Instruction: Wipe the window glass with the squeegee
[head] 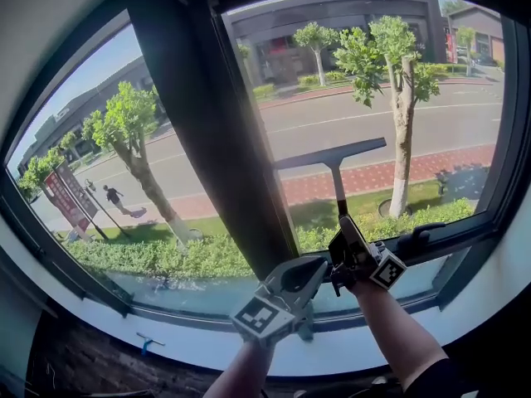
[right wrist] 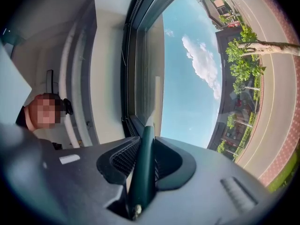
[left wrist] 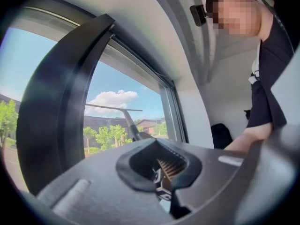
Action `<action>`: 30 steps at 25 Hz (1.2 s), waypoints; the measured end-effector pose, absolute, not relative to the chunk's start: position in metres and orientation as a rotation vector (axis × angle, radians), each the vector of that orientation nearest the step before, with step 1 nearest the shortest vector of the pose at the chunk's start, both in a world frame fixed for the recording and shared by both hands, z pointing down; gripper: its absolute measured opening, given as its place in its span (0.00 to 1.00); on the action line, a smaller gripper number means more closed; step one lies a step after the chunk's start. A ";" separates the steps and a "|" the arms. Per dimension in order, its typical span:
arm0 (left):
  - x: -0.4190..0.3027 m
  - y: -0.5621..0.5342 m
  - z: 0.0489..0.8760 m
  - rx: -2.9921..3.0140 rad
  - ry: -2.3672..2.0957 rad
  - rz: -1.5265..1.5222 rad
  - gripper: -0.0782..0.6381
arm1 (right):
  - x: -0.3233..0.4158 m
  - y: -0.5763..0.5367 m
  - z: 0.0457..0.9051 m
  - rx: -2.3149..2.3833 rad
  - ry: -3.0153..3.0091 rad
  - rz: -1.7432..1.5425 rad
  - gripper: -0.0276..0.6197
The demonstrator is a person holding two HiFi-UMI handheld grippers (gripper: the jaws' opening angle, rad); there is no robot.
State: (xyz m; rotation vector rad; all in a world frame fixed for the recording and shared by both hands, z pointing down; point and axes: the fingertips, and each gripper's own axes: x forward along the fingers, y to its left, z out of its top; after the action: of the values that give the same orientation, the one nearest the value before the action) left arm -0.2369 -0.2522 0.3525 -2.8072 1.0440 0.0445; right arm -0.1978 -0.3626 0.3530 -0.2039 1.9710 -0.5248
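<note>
- right gripper [head: 342, 237] is clamped on the squeegee [head: 335, 166]. in the right gripper view its dark green handle [right wrist: 143, 158] runs up between the ribbed pads [right wrist: 123, 159], with both jaws pressed on it.
- the squeegee stands upright, handle at the bottom in the jaws and blade [head: 330, 154] across the top. the blade tilts a little, right end higher.
- the blade lies against the right pane [head: 440, 139], about mid-height, with its left end near the dark centre post [head: 207, 139]. we cannot tell how firmly it presses on the glass.
- left gripper [head: 309, 279] has its jaws together with nothing between them. in the left gripper view we see only the other gripper's marker print through the gap at the pads.
- the left gripper sits just beside the right one, lower and to its left, in front of the bottom window frame [head: 448, 243]. we cannot tell whether the two touch.
- marker cube [head: 259, 315] of the left gripper faces up at us.
- a latch handle [head: 423, 232] sits on the bottom frame, right of the grippers.
- left pane [head: 99, 123] lies beyond the centre post, well apart from the blade.
- outside we see a tree [head: 404, 114] behind the right pane, a road [head: 465, 123], and a red sign board [head: 65, 199] at far left.
- in the left gripper view the person [left wrist: 269, 78], in a dark top, leans in by the white wall.
</note>
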 end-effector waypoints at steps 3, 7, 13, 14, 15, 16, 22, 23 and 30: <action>-0.239 -0.257 0.357 -2.821 1.045 0.036 0.11 | -0.200 -0.365 0.367 -0.214 1.971 -0.549 0.20; -0.239 -0.260 0.358 -2.834 1.040 0.025 0.11 | -0.202 -0.360 0.367 -0.225 1.966 -0.564 0.20; -0.237 -0.257 0.371 -2.853 1.025 0.010 0.11 | -0.203 -0.350 0.397 -0.274 1.976 -0.608 0.20; -0.236 -0.257 0.372 -2.858 1.022 0.004 0.11 | -0.202 -0.349 0.404 -0.279 1.974 -0.616 0.20; -0.235 -0.257 0.373 -2.864 1.019 -0.002 0.11 | -0.200 -0.351 0.414 -0.287 1.973 -0.624 0.20; -0.234 -0.258 0.373 -2.868 1.015 -0.005 0.11 | -0.199 -0.354 0.426 -0.297 1.972 -0.632 0.20; -0.234 -0.258 0.376 -2.879 1.004 -0.021 0.11 | -0.200 -0.353 0.455 -0.329 1.967 -0.694 0.20; -0.234 -0.257 0.378 -2.883 1.006 -0.028 0.11 | -0.199 -0.352 0.460 -0.333 1.963 -0.704 0.20; -0.233 -0.252 0.385 -2.899 1.007 -0.049 0.11 | -0.197 -0.346 0.485 -0.377 1.962 -0.739 0.20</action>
State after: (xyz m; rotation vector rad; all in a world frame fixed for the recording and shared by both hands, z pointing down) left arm -0.2330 -0.2516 0.3854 -2.8991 1.0074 -0.0493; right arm -0.1970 -0.3455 0.4851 -0.3775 1.9624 -0.7388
